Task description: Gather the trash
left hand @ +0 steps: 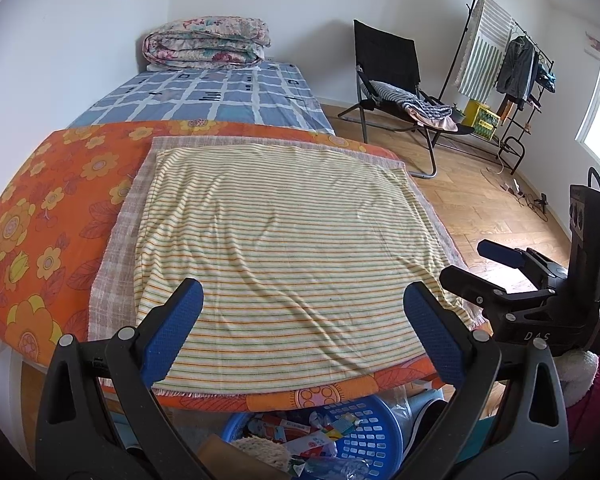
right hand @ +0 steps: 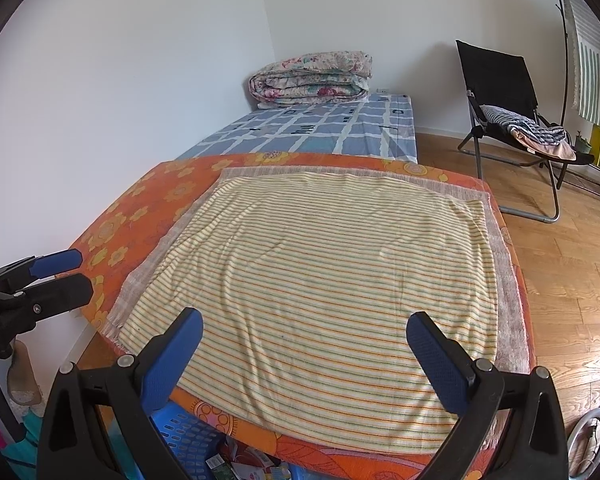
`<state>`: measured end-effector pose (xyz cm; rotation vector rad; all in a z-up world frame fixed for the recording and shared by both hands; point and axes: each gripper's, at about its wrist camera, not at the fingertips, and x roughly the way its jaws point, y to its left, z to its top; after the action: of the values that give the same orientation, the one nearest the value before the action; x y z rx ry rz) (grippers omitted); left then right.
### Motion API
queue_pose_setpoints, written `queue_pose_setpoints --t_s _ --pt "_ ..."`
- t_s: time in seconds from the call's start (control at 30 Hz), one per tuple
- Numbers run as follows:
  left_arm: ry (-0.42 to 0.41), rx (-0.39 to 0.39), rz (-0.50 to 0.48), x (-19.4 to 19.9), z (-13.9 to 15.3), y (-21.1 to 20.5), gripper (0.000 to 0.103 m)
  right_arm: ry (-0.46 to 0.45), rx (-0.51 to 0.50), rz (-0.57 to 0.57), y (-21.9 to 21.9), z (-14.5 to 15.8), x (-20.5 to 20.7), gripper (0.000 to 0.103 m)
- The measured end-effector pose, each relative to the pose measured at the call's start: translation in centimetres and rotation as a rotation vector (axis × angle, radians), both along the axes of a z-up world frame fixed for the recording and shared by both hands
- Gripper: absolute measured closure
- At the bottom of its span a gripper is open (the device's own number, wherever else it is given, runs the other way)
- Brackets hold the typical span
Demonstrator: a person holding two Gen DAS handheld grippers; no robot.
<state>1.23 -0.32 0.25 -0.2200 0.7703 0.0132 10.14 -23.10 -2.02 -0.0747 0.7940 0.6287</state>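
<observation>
Both tongs hang with fingers wide apart and empty: the left tongs and right tongs over a striped cloth covering the tabletop. No litter lies on the cloth, so the collecting looks finished or not begun (I cannot tell which). The trash sits in a blue basket at 6 o'clock below the near edge. The left view shows the wrappers plainly; the right view catches only the basket's corner.

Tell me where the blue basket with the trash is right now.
The blue basket sits on the floor below the near edge of the orange floral cover, bottom centre in the left wrist view, holding wrappers.
</observation>
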Motion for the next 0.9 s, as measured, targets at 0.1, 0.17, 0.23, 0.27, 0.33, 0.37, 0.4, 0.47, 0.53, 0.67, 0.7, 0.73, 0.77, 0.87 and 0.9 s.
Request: queue_pose_setpoints --t_s 0.1,0.17,0.23,0.27,0.33,0.37,0.4,0.47,0.53,0.67,0.7,0.73,0.77,0.87,0.9 --pt "0.0 0.0 0.0 -0.01 0.0 0.01 0.001 0.002 0.0 0.0 -0.04 -0.06 -0.01 0.0" --pt "0.002 -0.001 -0.001 -0.01 -0.04 -0.02 0.001 0.003 0.0 0.0 -0.04 -0.13 0.03 0.0" --pt "0.001 0.0 0.001 -0.06 -0.08 -0.1 0.001 0.003 -0.001 0.0 -0.05 -0.14 0.04 0.0" --pt "0.001 0.0 0.001 -0.07 -0.09 -0.12 0.001 0.003 0.0 -0.001 -0.06 -0.13 0.03 0.0" --pt "0.001 0.0 0.002 -0.05 -0.12 -0.11 0.001 0.003 0.001 0.0 0.0 -0.08 0.06 0.0" --pt "0.002 -0.001 0.002 -0.04 -0.13 -0.1 0.001 0.003 0.001 0.0 -0.03 -0.11 0.05 0.0" --pt "0.001 -0.001 0.002 -0.05 -0.08 -0.06 0.001 0.002 0.0 0.001 -0.04 -0.11 0.07 0.0" --pt "0.001 -0.001 0.001 -0.05 -0.11 -0.12 0.001 0.001 0.0 0.001 -0.05 -0.11 0.09 0.0" --pt "0.002 0.002 -0.001 -0.04 -0.08 -0.08 0.001 0.002 -0.001 0.003 -0.02 -0.06 0.14 0.0" --pt "0.002 0.001 0.002 -0.05 -0.06 -0.08 0.001 0.001 0.0 0.002 -0.03 -0.07 0.12 0.0" --pt "0.003 0.0 0.002 -0.05 -0.05 -0.07 0.001 0.002 0.0 0.002 -0.04 -0.08 0.12 0.0" --pt "0.003 0.0 0.002 -0.05 -0.06 -0.07 0.001 0.001 0.0 0.002 -0.03 -0.08 0.11 0.0" --pt "0.004 -0.003 0.0 -0.06 -0.11 -0.09 0.001 0.001 -0.001 0.002 -0.01 -0.06 0.1 0.0" --pt "0.007 -0.01 0.001 -0.26 -0.36 -0.11 0.001 0.002 -0.002 0.001 0.07 0.02 0.1 0.0" --pt "0.009 -0.012 0.001 -0.37 -0.44 -0.1 0.001 0.002 -0.001 0.002 0.08 0.03 0.1 0.0"
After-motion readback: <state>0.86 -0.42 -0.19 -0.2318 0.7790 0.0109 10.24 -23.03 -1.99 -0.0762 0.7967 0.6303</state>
